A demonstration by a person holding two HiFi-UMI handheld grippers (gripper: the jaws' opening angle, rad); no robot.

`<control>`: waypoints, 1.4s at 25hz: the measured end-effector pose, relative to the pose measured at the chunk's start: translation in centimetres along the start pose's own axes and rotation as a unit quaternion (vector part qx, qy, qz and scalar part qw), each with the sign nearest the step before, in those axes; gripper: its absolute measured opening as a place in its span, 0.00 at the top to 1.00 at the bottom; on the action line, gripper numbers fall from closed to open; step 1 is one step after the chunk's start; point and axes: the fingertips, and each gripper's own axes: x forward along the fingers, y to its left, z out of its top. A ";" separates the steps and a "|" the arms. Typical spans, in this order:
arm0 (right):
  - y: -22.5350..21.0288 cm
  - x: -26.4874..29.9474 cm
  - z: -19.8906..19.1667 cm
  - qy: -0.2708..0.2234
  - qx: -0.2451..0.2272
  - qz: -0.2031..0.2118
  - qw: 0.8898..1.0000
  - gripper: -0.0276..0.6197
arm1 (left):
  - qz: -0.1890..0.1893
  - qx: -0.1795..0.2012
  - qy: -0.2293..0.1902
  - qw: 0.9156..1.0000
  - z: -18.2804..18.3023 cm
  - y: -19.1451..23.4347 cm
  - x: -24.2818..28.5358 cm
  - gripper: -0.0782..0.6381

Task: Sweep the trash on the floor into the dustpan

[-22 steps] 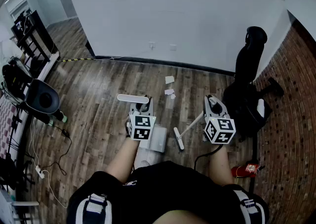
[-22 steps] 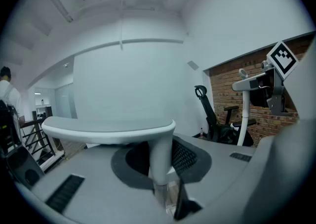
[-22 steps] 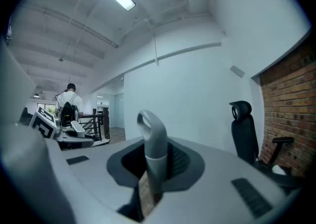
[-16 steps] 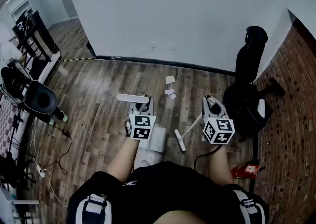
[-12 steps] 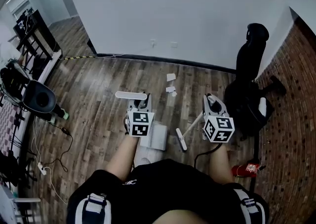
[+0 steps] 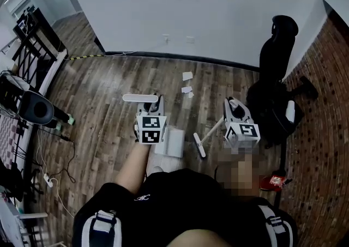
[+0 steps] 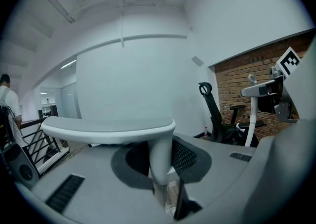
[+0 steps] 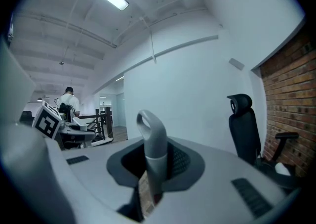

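Head view: seemingly three paper scraps, one dustpan, one broom.

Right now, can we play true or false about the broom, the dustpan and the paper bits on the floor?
1. The left gripper is shut on the dustpan handle. True.
2. The paper scraps are inside the dustpan. False: they lie on the wooden floor, farther ahead towards the wall.
3. The right gripper is shut on the broom handle. True.
4. The black chair stands on the person's left. False: it is on the right, by the brick wall.
5. The broom head is touching the scraps. False: it sits beside the dustpan, well apart from them.
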 end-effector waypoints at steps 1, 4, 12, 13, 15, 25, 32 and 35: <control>-0.4 0.1 0.0 -0.001 0.000 0.002 1.000 0.86 | 0.001 0.001 -0.001 1.000 0.2 -0.3 0.2 0.79; -1.7 0.7 0.0 -0.001 0.001 0.001 1.000 0.86 | 0.000 0.003 -0.003 1.000 0.7 -1.1 1.2 0.79; -2.7 3.4 0.5 0.004 -0.007 0.007 1.000 0.86 | 0.003 -0.003 -0.009 1.000 1.9 -0.5 4.0 0.79; -2.9 4.1 0.7 0.005 -0.008 0.006 1.000 0.86 | 0.003 -0.004 -0.012 1.000 2.0 -0.3 4.6 0.79; -3.1 5.5 0.8 0.007 -0.011 0.005 1.000 0.86 | 0.004 -0.007 -0.014 1.000 2.1 0.3 5.9 0.79; -3.8 14.5 3.3 0.014 -0.032 -0.001 0.999 0.86 | 0.001 -0.032 -0.004 0.999 2.2 4.7 15.1 0.79; -4.8 20.9 5.6 0.013 -0.041 -0.013 0.999 0.86 | 0.007 -0.046 -0.007 0.999 3.4 8.8 21.1 0.79; -5.0 23.8 6.0 0.017 -0.046 -0.012 0.999 0.86 | 0.019 -0.056 -0.007 0.998 3.5 10.6 23.4 0.79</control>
